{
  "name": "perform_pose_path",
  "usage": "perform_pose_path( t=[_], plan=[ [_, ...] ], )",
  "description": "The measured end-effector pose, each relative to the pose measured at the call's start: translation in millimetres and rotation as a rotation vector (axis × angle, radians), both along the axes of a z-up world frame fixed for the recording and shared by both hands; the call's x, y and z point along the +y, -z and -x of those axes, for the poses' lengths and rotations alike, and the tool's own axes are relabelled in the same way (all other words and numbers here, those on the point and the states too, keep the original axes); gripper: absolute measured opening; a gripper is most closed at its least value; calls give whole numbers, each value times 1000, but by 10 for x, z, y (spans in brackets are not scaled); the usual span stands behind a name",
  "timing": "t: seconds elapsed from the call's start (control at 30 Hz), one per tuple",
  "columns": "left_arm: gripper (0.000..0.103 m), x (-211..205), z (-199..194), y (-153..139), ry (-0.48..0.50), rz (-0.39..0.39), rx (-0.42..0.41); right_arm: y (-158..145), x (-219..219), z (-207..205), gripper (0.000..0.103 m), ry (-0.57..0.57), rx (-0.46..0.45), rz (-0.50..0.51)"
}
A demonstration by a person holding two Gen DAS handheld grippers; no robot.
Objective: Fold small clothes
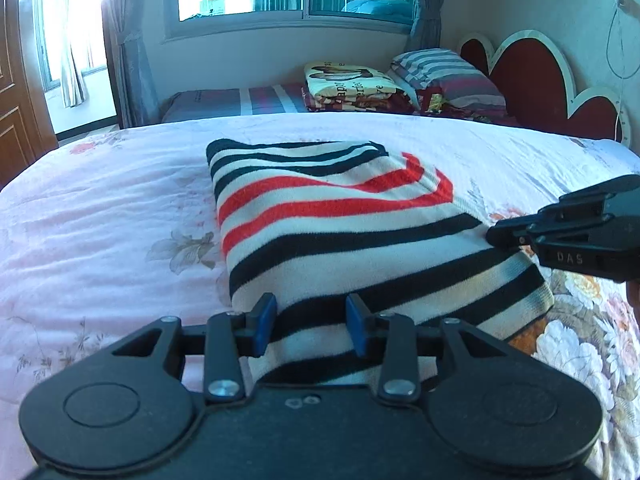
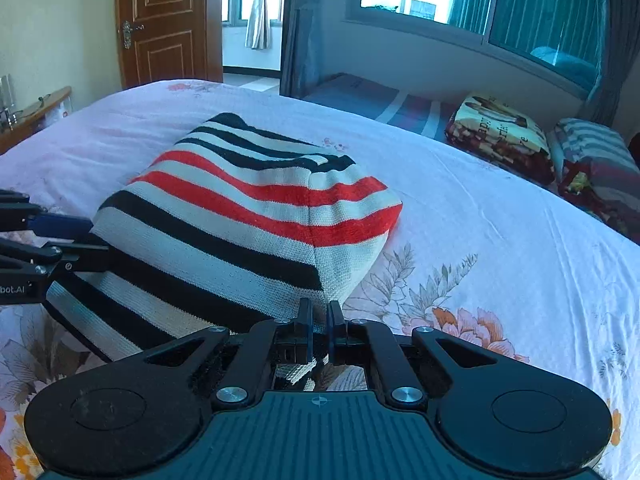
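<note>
The sweater, a striped knit, lies folded on the bed, filling the middle of the left view. The left gripper is at the bottom centre, jaws apart with the near hem running between them; whether the pads press on it, the picture does not show. In the right view's lower centre, the right gripper has its jaws almost together, pinched on the near corner of the knit. It looks soft, thick and light, likely to sag and stretch when lifted. The ribbed hem at the two near corners looks the firmest hold; a grip through all layers should keep the fold from sliding open.
</note>
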State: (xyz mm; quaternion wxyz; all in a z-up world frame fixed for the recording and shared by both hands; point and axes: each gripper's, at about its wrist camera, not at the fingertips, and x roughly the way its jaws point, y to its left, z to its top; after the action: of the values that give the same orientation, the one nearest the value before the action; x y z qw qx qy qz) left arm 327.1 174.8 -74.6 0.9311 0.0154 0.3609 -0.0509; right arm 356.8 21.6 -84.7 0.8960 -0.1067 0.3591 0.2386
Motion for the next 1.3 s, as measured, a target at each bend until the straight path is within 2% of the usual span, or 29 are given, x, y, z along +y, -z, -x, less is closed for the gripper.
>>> perform_pose_path(
  t=[0.13,0.23,0.3,0.4,0.43,0.47,0.53,0.83,1.07,1.1,1.17,1.23,1.3],
  plan=[
    [32,23,170,-110,-9,9,-29,-198,-51,294,6,-50,-64,-37],
    [32,10,207,-82,-15,1,-14,-112,-10,415,6,-93,-51,2],
    [33,-11,210,-31,-18,-6,-1,35,3,384,6,-66,-23,67],
    [33,-31,225,26,-26,-8,6,242,-83,279,6,3,28,87],
    [33,-34,226,38,-29,-10,8,336,-99,229,6,38,69,124],
    [33,-33,224,45,-32,-15,7,426,-155,202,6,52,100,111],
    [33,-29,228,59,-33,-12,8,428,-247,233,6,78,82,74],
    [33,-45,406,-16,-40,-2,-12,67,-335,563,6,115,30,-46],
    [32,-25,1029,-204,-91,70,-68,-333,-483,1093,6,141,0,-161],
    [30,-33,1136,-219,-95,80,-73,-392,-508,1186,6,146,-6,-175],
    [17,-65,1320,-242,-109,102,-55,-481,-530,1353,6,150,-7,-181],
    [13,-124,1501,-290,-116,98,-60,-561,-547,1517,6,152,-20,-188],
    [13,-177,1652,-358,-123,105,-69,-619,-567,1677,6,163,-33,-194]
  ],
)
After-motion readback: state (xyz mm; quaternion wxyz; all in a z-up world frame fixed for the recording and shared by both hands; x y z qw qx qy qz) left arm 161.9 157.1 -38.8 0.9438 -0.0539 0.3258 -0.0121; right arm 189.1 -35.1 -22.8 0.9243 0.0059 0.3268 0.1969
